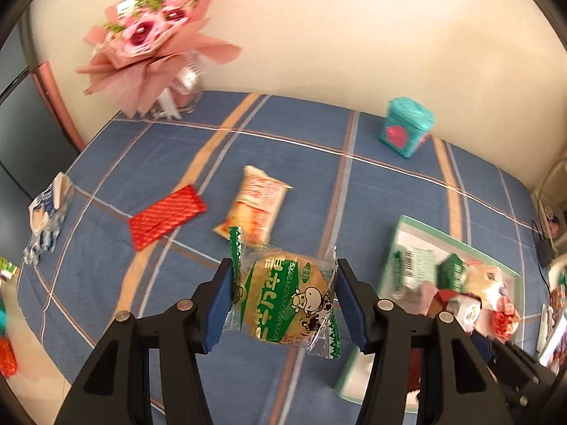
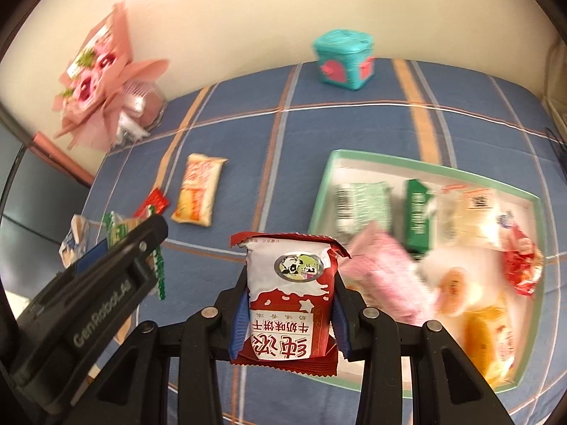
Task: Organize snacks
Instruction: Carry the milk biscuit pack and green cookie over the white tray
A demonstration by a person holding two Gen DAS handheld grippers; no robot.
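Note:
My left gripper [image 1: 283,299] is shut on a round cracker in a clear and green wrapper [image 1: 287,297], held above the blue plaid tablecloth [image 1: 290,177]. My right gripper [image 2: 288,310] is shut on a red and white biscuit packet [image 2: 288,297], just left of a green-rimmed tray [image 2: 320,191] that holds several snacks. The same tray [image 1: 460,244] shows at the right in the left wrist view. Loose on the cloth lie an orange and white packet [image 1: 255,209], a flat red packet [image 1: 166,216] and a blue and white packet [image 1: 46,216].
A teal tin [image 1: 407,127] stands near the far wall. A pink paper bouquet [image 1: 152,35] in a glass vase stands at the far left corner. The left gripper's body [image 2: 88,301] crosses the lower left of the right wrist view.

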